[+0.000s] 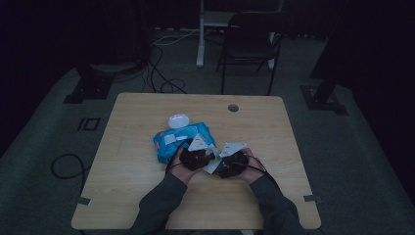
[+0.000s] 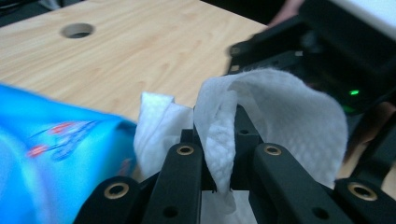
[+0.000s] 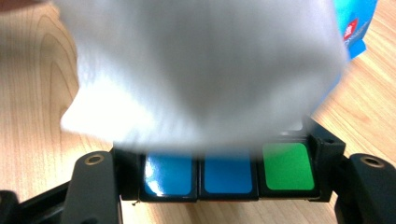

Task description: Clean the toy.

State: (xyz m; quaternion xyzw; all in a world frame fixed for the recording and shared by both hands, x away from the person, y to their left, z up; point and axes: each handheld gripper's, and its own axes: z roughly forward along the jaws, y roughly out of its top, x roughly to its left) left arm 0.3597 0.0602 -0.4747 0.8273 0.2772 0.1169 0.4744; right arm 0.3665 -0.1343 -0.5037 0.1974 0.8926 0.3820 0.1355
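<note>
Wiping at mid-bench: the left gripper [image 2: 223, 154], jaws clamped on a white wipe [image 2: 261, 116], lays it over the puzzle cube [image 3: 229, 173] gripped between the right gripper [image 3: 224, 182] jaws, beside a blue wipe pack [image 1: 176, 139].

A thin white dimpled wet wipe [image 2: 261, 116] is clamped between black jaws, folded over their tips and draped across a cube puzzle with glossy blue and green square stickers [image 3: 229, 175], which sits gripped between the other jaws. A bright blue plastic wipes pack [image 1: 173, 139] lies just left and farther on the table.
</note>
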